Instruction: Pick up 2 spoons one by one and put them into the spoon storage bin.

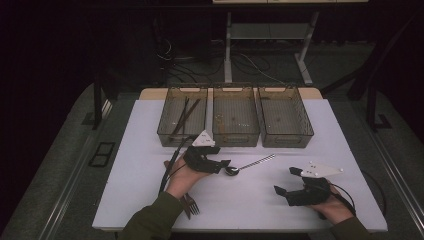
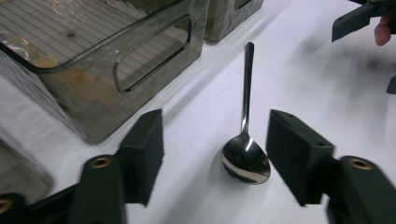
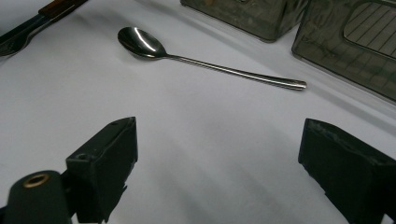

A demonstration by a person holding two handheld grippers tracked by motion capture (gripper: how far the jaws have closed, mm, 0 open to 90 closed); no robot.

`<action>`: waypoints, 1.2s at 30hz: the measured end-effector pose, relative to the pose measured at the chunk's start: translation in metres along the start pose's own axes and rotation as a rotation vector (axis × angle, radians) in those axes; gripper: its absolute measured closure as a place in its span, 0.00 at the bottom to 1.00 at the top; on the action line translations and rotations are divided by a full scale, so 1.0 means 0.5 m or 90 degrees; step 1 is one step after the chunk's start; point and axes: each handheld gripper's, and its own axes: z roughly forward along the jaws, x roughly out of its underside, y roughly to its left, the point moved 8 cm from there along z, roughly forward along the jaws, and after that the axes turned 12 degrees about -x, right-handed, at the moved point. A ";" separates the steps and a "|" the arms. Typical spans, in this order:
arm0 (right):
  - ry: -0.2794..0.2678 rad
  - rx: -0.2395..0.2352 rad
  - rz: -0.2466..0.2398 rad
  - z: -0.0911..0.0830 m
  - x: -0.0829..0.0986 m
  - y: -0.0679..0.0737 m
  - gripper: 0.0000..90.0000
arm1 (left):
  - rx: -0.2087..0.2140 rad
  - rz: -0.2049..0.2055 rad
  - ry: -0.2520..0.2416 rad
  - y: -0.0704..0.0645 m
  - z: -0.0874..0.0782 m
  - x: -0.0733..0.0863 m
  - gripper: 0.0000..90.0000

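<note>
Olive sleeves [image 1: 150,217], black hand-held grippers [image 1: 226,167]

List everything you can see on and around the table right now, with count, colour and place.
spoon: 1, shiny silver, on the table, bowl between the open jaws of the left tool, apart from both
bins: 3, clear smoky grey, side by side at the table's far edge
sticks: a few, dark, thin, in the left bin; exact count unclear
fork: 1, dark metal, at the near edge by the left forearm
table: 1, white top
cables: several, dark, on the floor beyond the table
left tool: 1, black, open, around the spoon's bowl
right tool: 1, black, open, over bare table at the near right
hands: 2, one holding each tool
</note>
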 end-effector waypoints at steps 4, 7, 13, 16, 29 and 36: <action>0.003 -0.001 0.001 0.001 0.001 0.000 0.13 | 0.008 0.000 0.007 -0.006 0.012 0.003 0.50; 0.002 -0.001 0.000 0.001 0.000 0.000 0.13 | 0.021 0.006 0.019 -0.014 0.023 0.009 0.54; 0.003 -0.001 0.000 0.000 0.001 -0.001 0.13 | 0.032 0.022 0.040 -0.029 0.039 0.018 0.59; 0.004 -0.001 0.000 0.000 0.001 -0.001 0.13 | 0.029 0.032 0.044 -0.031 0.044 0.021 0.63; 0.005 -0.001 -0.001 0.000 0.001 0.000 0.13 | 0.032 0.053 0.074 -0.039 0.063 0.036 0.59; 0.004 -0.001 -0.001 0.000 0.001 -0.001 0.13 | 0.029 0.055 0.082 -0.044 0.068 0.041 0.59</action>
